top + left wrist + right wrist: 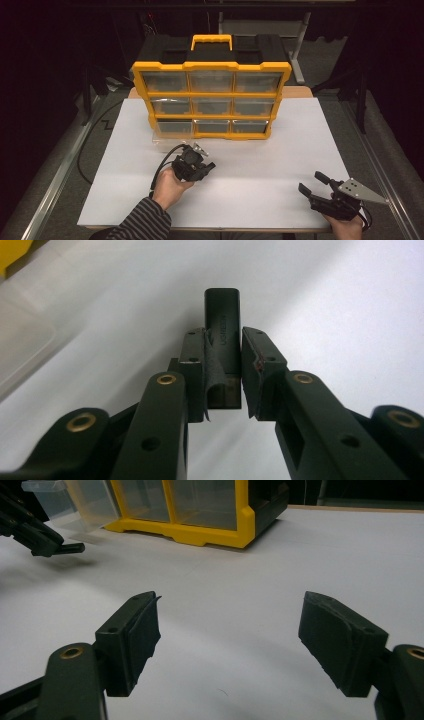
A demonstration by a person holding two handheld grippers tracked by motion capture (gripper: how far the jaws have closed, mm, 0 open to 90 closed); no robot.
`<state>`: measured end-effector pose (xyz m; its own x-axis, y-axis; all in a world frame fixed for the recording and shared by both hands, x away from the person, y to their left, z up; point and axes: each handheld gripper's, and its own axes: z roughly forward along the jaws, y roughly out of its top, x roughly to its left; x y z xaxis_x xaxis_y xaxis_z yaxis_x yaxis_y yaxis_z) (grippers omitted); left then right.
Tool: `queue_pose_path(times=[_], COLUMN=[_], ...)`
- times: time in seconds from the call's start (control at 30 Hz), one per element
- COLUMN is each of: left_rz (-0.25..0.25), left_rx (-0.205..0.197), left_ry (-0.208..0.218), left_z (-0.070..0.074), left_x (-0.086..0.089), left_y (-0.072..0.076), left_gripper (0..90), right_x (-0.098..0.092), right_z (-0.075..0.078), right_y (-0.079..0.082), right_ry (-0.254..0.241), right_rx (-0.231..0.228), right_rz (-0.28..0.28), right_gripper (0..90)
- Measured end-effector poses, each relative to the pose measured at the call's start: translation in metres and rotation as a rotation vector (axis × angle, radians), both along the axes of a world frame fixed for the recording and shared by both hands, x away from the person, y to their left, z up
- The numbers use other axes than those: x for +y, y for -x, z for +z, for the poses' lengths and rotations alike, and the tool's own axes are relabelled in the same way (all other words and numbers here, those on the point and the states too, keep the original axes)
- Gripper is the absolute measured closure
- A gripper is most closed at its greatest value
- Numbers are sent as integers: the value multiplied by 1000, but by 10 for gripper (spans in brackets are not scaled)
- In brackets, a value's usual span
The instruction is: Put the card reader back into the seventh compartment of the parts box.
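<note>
A small black rectangular plug-like piece (222, 325) with faint lettering stands between the jaws of my left gripper (224, 360), which is shut on it. In the high view the left gripper (207, 166) hovers over the white table (260, 165), just in front of a yellow and black drawer organizer (210, 95). The right gripper view shows that black piece (70, 548) sticking out of the left gripper's jaws at upper left. My right gripper (311, 183) rests low near the table's front right, its jaws open and empty (230, 610).
The organizer's lower-left clear drawer (167, 137) is pulled out onto the table, close to the left gripper; it appears as a clear drawer (75, 500) in the right gripper view. The organizer's yellow handle (211, 40) points away. Metal rails run along both table sides.
</note>
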<state>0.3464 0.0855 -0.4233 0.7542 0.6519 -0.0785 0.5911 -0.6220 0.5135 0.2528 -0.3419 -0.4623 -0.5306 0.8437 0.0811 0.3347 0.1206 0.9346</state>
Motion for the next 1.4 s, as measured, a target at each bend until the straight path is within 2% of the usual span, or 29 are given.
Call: queue_pose_path(times=[0.37, 0.7, 0.9, 1.03, 1.17, 1.4], left_rz=[37, 51, 77, 86, 95, 110], left_rx=[-12, -20, -30, -36, -62, -72], left_ry=[23, 44, 64, 70, 64, 80], left_z=[4, 11, 15, 20, 25, 36], left_x=[24, 38, 47, 53, 58, 66], left_y=[8, 14, 16, 17, 19, 17], left_gripper=[733, 734, 734, 734, 734, 734], right_x=[0, 0, 0, 1, 1, 1], right_z=[0, 0, 0, 0, 0, -1], right_y=[0, 0, 0, 0, 0, -1], right_ry=[-1, 1, 4, 5, 5, 8], right_rx=[4, 2, 4, 6, 6, 2], right_rz=[-2, -2, -2, -1, -1, -2], right_gripper=[248, 247, 248, 248, 248, 247])
